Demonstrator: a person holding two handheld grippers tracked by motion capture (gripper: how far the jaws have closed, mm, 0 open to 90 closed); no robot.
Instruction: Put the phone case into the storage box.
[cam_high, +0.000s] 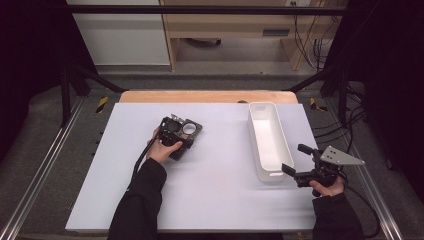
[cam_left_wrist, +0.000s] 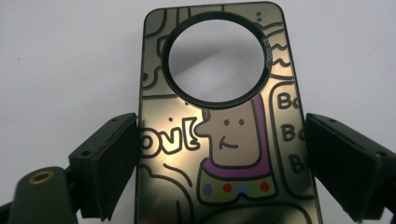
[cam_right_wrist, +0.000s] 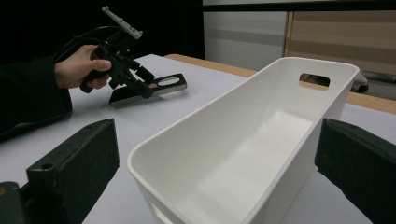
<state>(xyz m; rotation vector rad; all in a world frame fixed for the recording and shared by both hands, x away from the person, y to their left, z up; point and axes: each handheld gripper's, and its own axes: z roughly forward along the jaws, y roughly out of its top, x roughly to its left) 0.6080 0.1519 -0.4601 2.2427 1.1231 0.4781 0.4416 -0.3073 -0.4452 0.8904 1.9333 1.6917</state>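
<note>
In the high view, the left tool (cam_high: 181, 131) is a little left of the centre of the frame, held by the left hand (cam_high: 162, 149), whose dark sleeve comes up from the bottom edge and leans to the right. This tool is over a phone case (cam_high: 189, 131) that lies flat on the pale desk (cam_high: 210, 200). In the left gripper view the phone case (cam_left_wrist: 224, 140), with a round camera hole and a cartoon drawing, is between the two black jaws; the left jaw touches its edge and the right jaw is just beside the other edge, so the tool is narrow around the case, but I cannot tell if it presses firmly. At the lower right of the high view the right hand (cam_high: 327, 187) holds the right tool (cam_high: 297, 160) with its jaws wide apart, just beside the near end of the white bin (cam_high: 267, 137). In the right gripper view the white bin (cam_right_wrist: 261, 140) stands between those wide jaws without touching them.
</note>
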